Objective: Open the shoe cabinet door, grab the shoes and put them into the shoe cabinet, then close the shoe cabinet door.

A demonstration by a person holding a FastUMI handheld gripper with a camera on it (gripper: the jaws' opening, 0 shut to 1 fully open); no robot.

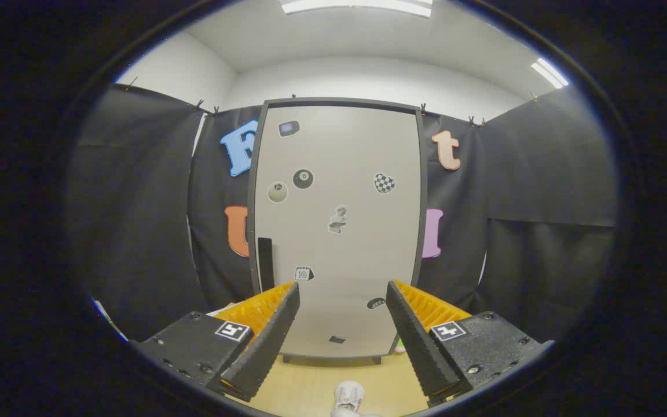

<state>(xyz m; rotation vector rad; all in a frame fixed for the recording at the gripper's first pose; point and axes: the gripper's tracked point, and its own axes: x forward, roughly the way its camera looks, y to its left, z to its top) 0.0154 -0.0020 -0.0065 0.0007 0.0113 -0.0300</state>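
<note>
Nothing is judged done yet — the shoe cabinet door [339, 231] is seen closed beyond the spread, empty gripper [342, 298], its dark handle [264, 263] untouched, and a white shoe [350, 397] lies on the floor [304, 385] below the fingers.

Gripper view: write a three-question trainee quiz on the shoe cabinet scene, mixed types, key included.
1. True or false: the shoe cabinet door is shut.
2. Where does the white shoe lie? A) on the wooden floor between the fingers, in front of the cabinet; B) inside the cabinet; C) on top of the cabinet.
3. Fill in: the black handle sits near the door's ____ edge, above one fingertip.

Key: 1 true. 2 A. 3 left. The gripper is open, holding nothing.
</note>
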